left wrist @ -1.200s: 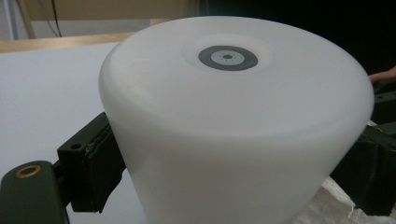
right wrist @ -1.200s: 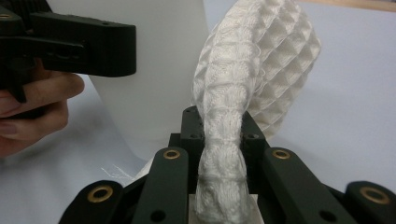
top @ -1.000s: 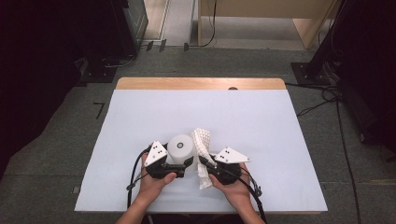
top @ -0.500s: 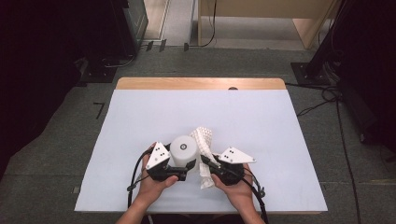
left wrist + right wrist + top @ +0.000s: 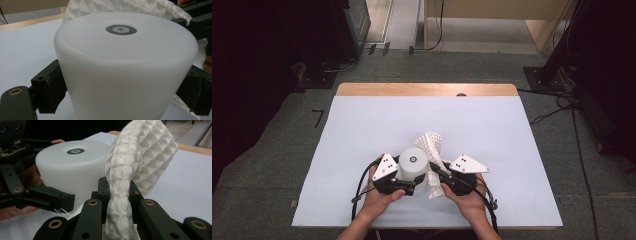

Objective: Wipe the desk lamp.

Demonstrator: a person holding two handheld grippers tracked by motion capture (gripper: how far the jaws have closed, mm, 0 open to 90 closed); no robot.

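Note:
A white plastic cup (image 5: 413, 162) stands upside down near the table's front edge, a grey ring mark on its upturned base. My left gripper (image 5: 413, 184) is shut on its side wall, and the pads (image 5: 53, 85) press on either flank of the cup (image 5: 125, 62). My right gripper (image 5: 435, 173) is shut on a white waffle-weave cloth (image 5: 432, 145). The bunched cloth (image 5: 142, 152) rises out of the closed jaws of the right gripper (image 5: 118, 192) and drapes against the cup (image 5: 72, 167) on its right side.
A white sheet (image 5: 377, 125) covers the table, with a wooden strip (image 5: 427, 89) bare along the far edge. Dark equipment and cables stand on the floor beyond and to both sides. Both forearms come in from the bottom of the high view.
Both grippers, the cup and the cloth have drifted slightly to the right. Both grips are unchanged.

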